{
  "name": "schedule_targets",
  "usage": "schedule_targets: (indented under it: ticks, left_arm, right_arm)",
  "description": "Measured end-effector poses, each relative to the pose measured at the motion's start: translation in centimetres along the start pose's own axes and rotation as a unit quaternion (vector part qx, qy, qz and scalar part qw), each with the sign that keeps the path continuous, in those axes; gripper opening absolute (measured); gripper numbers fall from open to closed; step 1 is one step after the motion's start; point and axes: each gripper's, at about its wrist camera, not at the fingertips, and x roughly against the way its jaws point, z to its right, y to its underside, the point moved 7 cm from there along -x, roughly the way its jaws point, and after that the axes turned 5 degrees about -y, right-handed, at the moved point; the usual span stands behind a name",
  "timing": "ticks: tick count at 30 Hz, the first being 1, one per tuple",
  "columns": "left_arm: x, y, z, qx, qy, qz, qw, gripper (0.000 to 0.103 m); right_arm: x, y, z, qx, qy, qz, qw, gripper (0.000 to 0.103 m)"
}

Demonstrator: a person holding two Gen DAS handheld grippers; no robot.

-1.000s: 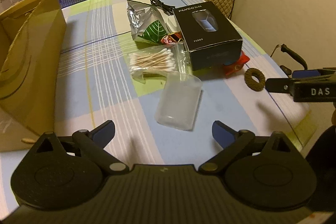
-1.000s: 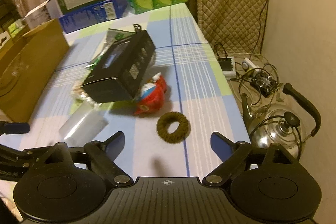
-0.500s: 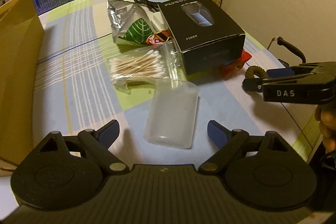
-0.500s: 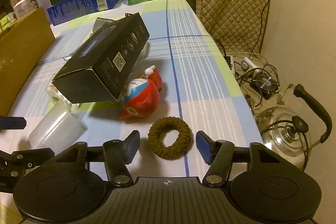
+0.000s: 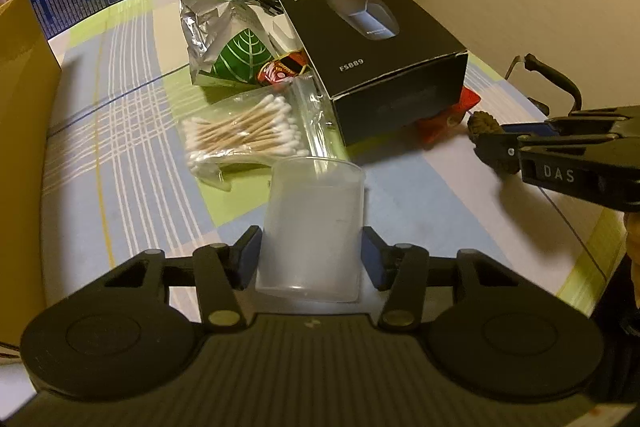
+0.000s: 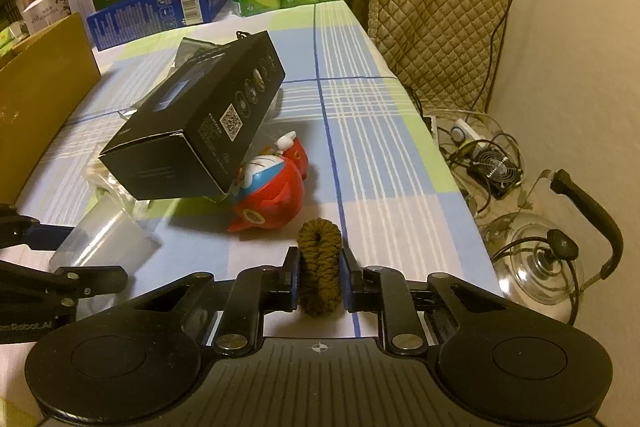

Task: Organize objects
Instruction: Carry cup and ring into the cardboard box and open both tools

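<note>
Cup [image 5: 312, 227] and scrunchie [image 6: 320, 267] pinched between fingers.

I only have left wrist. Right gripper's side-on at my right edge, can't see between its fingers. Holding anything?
Observer: Yes. In the right wrist view the right gripper is shut on the brown braided fabric ring, squeezed into a narrow oval.
Operator: What's the red thing poking out under the black rectangular carton?
Observer: A red, white and blue cartoon-cat figurine; the black carton leans on it, tilted.
Operator: Anything off the table's right edge besides that black handle?
Observer: The handle belongs to a clear glass kettle on the floor, next to a small black fan and tangled cables.
</note>
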Motion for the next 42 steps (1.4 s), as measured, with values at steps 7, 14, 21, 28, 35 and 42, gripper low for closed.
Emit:
schedule_targets:
  ticks: [7,14,21,28,35,42]
  left_arm:
    - [1.9,1.0,-0.5,0.029,0.000,-0.004,0.9996,0.048]
    - [7.3,0.6,-2.5,0.050,-0.021,0.025,0.9982,0.048]
    - [15.0,-1.3,-9.2,0.088,-0.075,0.076,0.9904,0.048]
    - [19.4,-0.5,-18.8,0.123,-0.141,0.083,0.9788,0.048]
    - [19.1,1.6,-26.4,0.155,-0.168,0.069,0.9710,0.048]
    - [18.2,2.5,-29.3,0.176,-0.173,0.080,0.9657,0.075]
  right_arm:
    - [2.3,0.4,-0.7,-0.004,-0.009,0.001,1.000,0.016]
    - [6.1,-1.5,-4.4,0.023,-0.040,0.026,0.999,0.016]
    - [9.1,-7.1,-13.2,0.066,-0.125,0.075,0.987,0.016]
    - [9.2,-11.7,-24.4,0.102,-0.220,0.091,0.966,0.016]
    - [6.1,-12.8,-31.8,0.123,-0.258,0.069,0.956,0.016]
    - [3.2,-12.8,-34.2,0.092,-0.305,0.041,0.947,0.034]
